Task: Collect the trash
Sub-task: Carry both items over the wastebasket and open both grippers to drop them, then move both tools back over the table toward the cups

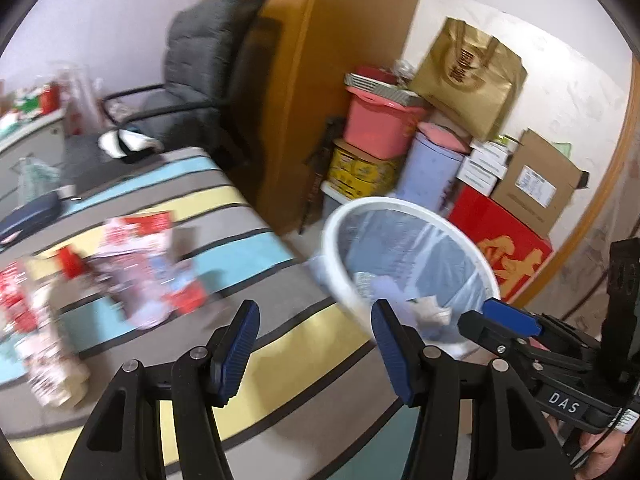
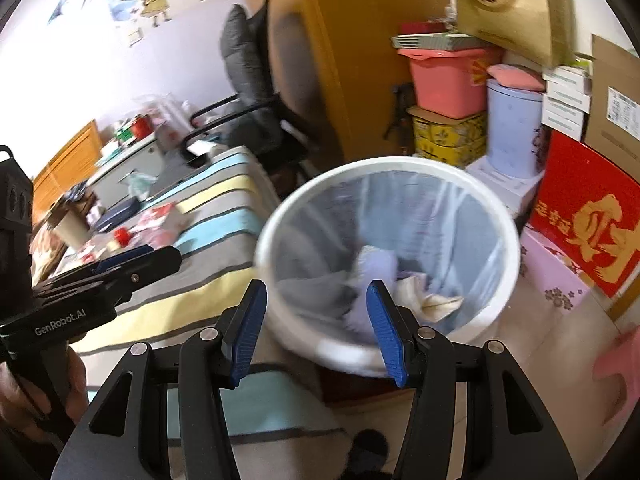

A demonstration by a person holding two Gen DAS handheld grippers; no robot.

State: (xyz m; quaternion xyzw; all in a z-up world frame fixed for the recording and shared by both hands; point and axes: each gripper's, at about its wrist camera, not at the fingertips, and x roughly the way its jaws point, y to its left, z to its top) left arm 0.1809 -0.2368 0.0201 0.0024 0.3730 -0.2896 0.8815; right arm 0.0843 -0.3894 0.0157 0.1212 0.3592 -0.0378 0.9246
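A white trash bin point(image 1: 340, 256) lined with a clear bag stands beside the striped bed point(image 1: 248, 216); crumpled paper lies inside it point(image 2: 424, 300). Red and pink wrappers point(image 1: 136, 264) and a printed paper package point(image 1: 44, 344) lie on the bed at the left. My left gripper point(image 1: 316, 344) is open and empty above the bed edge, near the bin. My right gripper point(image 2: 316, 328) is open and empty, just above the bin's near rim point(image 2: 280, 216). The right gripper also shows in the left wrist view point(image 1: 508, 316), and the left gripper in the right wrist view point(image 2: 132, 260).
A grey chair point(image 1: 200, 80) stands behind the bed. Stacked boxes, a pink tub point(image 1: 380, 124), a lilac bin point(image 1: 432, 172), a gold bag point(image 1: 468, 76) and a red box point(image 1: 504, 248) crowd the corner behind the trash bin. A cluttered desk point(image 2: 80, 176) is at far left.
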